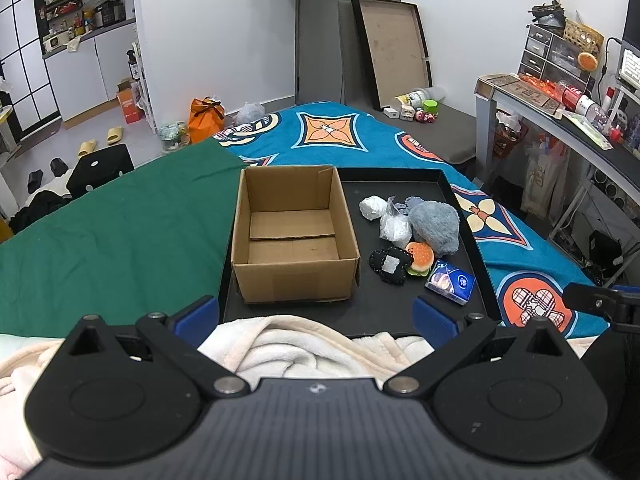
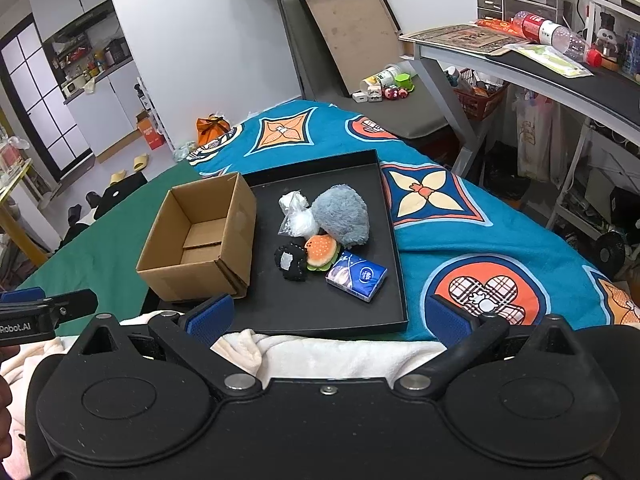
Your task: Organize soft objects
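Reaching from so far back carried the main risk: the soft things sat bunched on the right half of the black tray, several touching, so a gripper closing on one could have dragged a neighbour or nudged it against the tray's right wall. The burger plush lay wedged between the black pouch, the grey plush and the tissue pack, so a clean pinch there looked hardest. Two white wads in clear bags could have slipped out of a light grip. The empty cardboard box stood loose on the tray's left half and might have slid if bumped during a drop.

Both grippers hung near the bed's near edge, above a cream blanket, well short of the tray. The left gripper had its jaws spread wide with nothing between them and faced the box; the right gripper was likewise spread and empty, and the pile lay ahead of it, slightly left of centre.
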{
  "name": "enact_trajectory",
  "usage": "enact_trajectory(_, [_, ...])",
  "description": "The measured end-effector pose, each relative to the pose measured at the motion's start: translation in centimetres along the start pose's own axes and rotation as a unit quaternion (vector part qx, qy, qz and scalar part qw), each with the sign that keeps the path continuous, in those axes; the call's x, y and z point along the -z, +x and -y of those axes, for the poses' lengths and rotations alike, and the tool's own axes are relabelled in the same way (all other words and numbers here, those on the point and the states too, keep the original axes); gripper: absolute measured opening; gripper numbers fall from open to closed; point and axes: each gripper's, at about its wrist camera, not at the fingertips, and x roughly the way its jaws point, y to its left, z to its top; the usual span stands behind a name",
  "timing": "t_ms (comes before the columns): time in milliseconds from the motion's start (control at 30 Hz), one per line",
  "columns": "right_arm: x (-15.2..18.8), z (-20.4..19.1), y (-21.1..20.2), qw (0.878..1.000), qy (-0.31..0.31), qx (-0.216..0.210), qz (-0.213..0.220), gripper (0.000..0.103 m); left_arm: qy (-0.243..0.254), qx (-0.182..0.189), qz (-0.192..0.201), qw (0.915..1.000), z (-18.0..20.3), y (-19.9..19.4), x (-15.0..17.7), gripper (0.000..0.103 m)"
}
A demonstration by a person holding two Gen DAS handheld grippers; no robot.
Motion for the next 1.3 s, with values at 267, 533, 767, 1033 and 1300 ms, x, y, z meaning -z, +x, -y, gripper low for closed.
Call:
enact_trajectory(267, [0.1,-0.2,-0.2,1.000,-0.004,-0.002,0.001,0.103,0.001,-0.002,0.002,1.0000,0.1,-0.2,0.1,0.102])
enact_trajectory(533, [0.2,-0.3,-0.2,1.000,-0.004,-0.001,-0.001,0.103,0.000,-0.002,0.001,1.0000,0.1,-0.2,0.1,0.102])
enact_trajectory(767, [0.1,-0.5,0.0,1.000,-0.005,0.000,-0.003,0.103,-0.004,-0.001,-0.001,1.0000,-0.1,0.0,0.0,0.102])
enact_trajectory(1033, [0.0,-0.8,0.5,1.000,-0.005,0.000,-0.006,0.103,-0.006,-0.003,-0.001,1.0000,-0.4,0.4,0.0,0.102])
enact_trajectory(1300, [-0.2,-0.7,1.4,1.000,0.002,0.010,-0.006,0.103,-0.017,-0.009,-0.002,0.9998,-1.6,1.6,0.1,0.102])
